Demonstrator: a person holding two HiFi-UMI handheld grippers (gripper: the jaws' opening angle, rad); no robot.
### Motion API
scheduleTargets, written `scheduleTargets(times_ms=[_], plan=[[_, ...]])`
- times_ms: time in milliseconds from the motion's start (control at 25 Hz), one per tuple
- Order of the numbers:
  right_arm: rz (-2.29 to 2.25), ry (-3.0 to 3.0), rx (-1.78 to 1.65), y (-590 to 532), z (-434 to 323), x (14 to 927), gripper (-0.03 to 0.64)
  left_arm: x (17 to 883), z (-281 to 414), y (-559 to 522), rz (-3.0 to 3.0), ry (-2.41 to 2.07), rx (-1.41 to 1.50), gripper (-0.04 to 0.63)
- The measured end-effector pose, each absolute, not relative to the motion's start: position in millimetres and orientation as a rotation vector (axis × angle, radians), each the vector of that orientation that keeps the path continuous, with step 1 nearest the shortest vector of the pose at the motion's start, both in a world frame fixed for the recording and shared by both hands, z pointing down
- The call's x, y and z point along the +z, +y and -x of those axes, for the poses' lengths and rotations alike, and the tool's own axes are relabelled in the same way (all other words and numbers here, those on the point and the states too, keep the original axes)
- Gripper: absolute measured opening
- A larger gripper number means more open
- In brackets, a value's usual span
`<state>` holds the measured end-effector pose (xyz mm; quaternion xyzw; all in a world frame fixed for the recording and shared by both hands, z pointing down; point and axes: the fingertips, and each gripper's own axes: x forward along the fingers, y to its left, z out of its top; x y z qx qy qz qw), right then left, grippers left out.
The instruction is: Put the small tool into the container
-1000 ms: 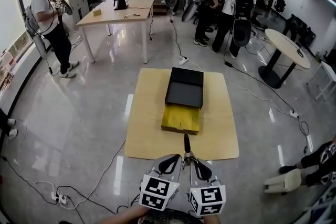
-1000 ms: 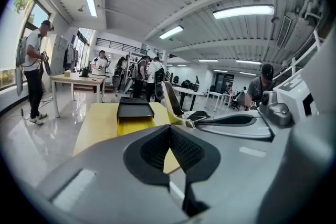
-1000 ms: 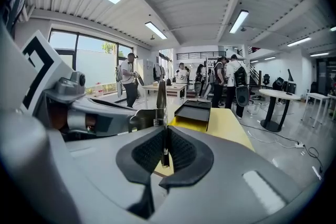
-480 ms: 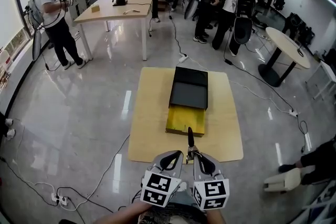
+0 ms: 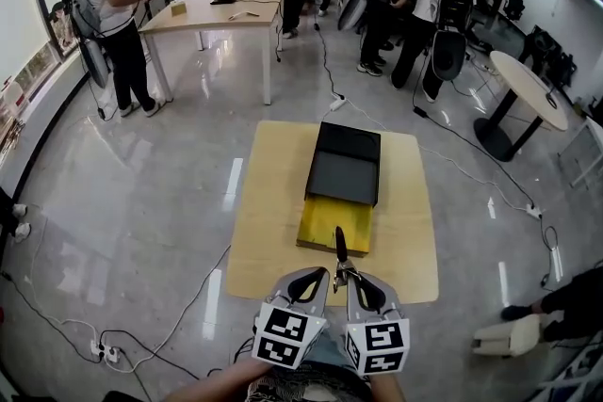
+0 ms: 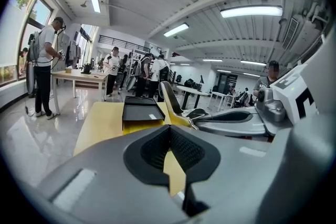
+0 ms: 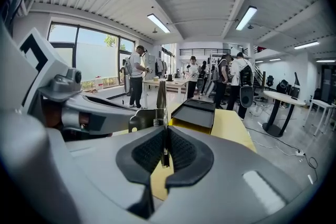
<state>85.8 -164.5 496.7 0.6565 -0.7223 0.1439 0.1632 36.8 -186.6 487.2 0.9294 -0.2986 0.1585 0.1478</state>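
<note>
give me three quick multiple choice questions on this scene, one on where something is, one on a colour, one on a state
1. Where does the container sit?
A) on the floor
B) on the low wooden table
C) on the round table

2. What colour is the container's lid?
A) black
B) white
C) red

3. What state is the right tool in?
A) open and empty
B) open around the lid
C) shut on the small hand tool

Answers:
1. B, the head view shows the container resting on the table's top.
2. A, the lid is black and the box under it is yellow.
3. C, the right gripper view shows the jaws closed on the small hand tool, which sticks out forward.
</note>
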Motion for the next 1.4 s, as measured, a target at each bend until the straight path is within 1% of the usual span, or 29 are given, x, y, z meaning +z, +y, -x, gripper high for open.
scheduleTargets(times_ms=[280, 600, 1400], plan=[[-1.778, -2.066, 0.390, -211.8, -111.3, 514.6, 0.008, 506.0, -61.7, -233.8, -2.641, -0.919, 0.457, 0.012], [-1.658, -2.058, 0.378, -288.2, -157.5, 517.6, 0.008, 503.7, -108.5, -309.2, -2.586, -0.968, 0.466, 0.012], [-1.383, -1.923, 0.288, -383.4, -199.1, 583.7, 0.009, 539.0, -140.9, -403.4, -2.481, -1.061, 0.488, 0.012]])
